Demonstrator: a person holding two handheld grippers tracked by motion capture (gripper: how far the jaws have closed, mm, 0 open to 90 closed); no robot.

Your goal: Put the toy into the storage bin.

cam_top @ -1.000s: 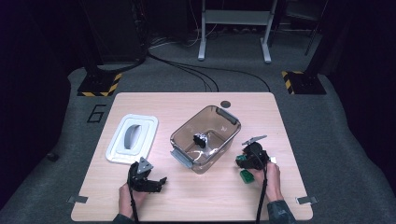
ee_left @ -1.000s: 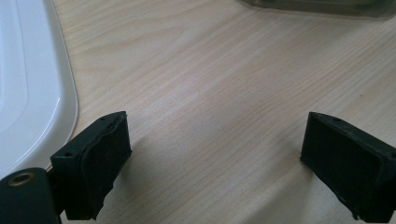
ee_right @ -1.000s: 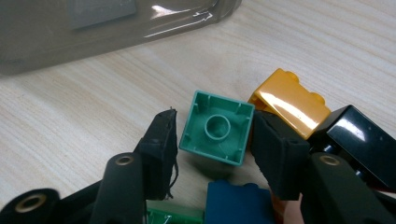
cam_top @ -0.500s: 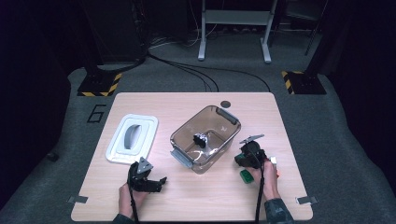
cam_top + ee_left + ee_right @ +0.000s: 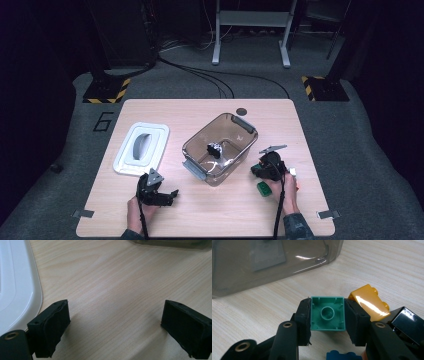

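Right gripper (image 5: 327,317) has just closed its jaws on a green brick (image 5: 327,314), hollow side facing us, low over the table (image 5: 280,120) beside the clear tub (image 5: 220,148). Left gripper (image 5: 115,327) spread wide over bare wood. The tub holds one small black piece (image 5: 214,149); its white lid (image 5: 142,148) lies apart. A "6" (image 5: 101,121) marks the floor.
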